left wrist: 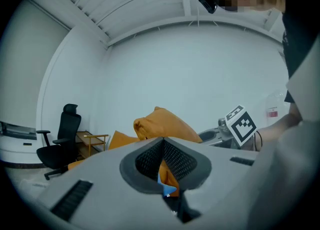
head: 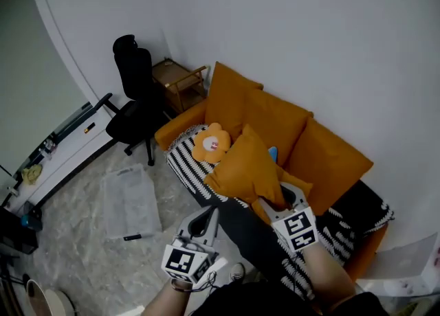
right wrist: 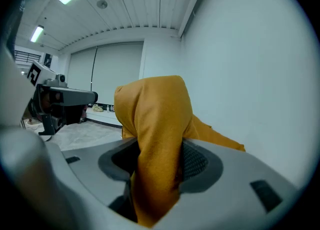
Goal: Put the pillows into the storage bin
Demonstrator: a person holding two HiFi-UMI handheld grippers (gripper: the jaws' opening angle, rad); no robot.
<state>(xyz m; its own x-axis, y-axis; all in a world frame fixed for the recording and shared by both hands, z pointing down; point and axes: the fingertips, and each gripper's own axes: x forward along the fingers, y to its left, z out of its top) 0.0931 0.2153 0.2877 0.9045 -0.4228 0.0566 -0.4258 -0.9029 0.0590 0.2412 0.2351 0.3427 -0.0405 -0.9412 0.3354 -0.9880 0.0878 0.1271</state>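
Plastic bin [head: 130, 201], perhaps, head view only

your left gripper [left wrist: 163, 149] fills the lower part of the view, its two ribbed pads brought together at the tips, with nothing pinched between them. through the slit below the pads you see only slivers of orange and blue. just above the jaws rises a plump orange pillow [left wrist: 165, 124], one corner jutting left. at its right sits your right gripper [left wrist: 212, 135], its marker cube [left wrist: 241, 124] tilted toward you; from here you cannot tell whether it grips the pillow. far left stands a black office chair [left wrist: 62, 139], a small wooden table [left wrist: 92, 141] beside it, against a pale wall [left wrist: 200, 74].
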